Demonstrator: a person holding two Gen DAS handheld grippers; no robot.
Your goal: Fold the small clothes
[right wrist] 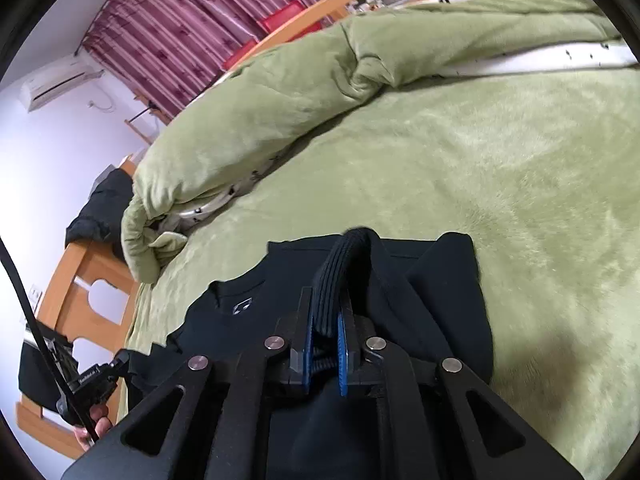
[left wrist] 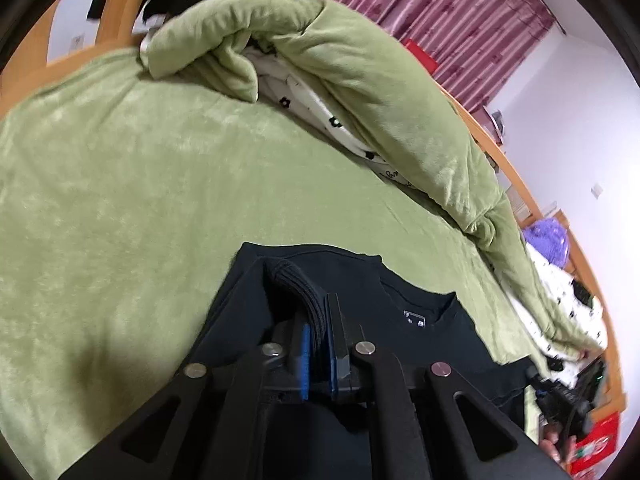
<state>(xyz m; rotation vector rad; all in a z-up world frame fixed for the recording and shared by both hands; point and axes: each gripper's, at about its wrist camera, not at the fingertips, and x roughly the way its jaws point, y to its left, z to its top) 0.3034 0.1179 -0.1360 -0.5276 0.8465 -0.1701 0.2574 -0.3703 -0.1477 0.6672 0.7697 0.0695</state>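
Observation:
A black sweatshirt (left wrist: 420,332) lies on the green plush bed cover (left wrist: 120,200), neck label facing up. My left gripper (left wrist: 318,320) is shut on the shirt's ribbed black hem (left wrist: 298,284), bunched between the blue pads. In the right wrist view the same shirt (right wrist: 256,312) shows with its collar to the left. My right gripper (right wrist: 326,320) is shut on a ribbed black edge (right wrist: 344,264) of the shirt, lifted a little above the bed cover (right wrist: 500,184). Both grippers hold the fabric over the shirt's body.
A rolled green duvet (left wrist: 360,80) with a white flowered lining lies along the far side of the bed, seen also in the right wrist view (right wrist: 260,112). A wooden bed frame (right wrist: 76,288), maroon curtains (left wrist: 440,4) and purple fabric (left wrist: 548,240) stand beyond.

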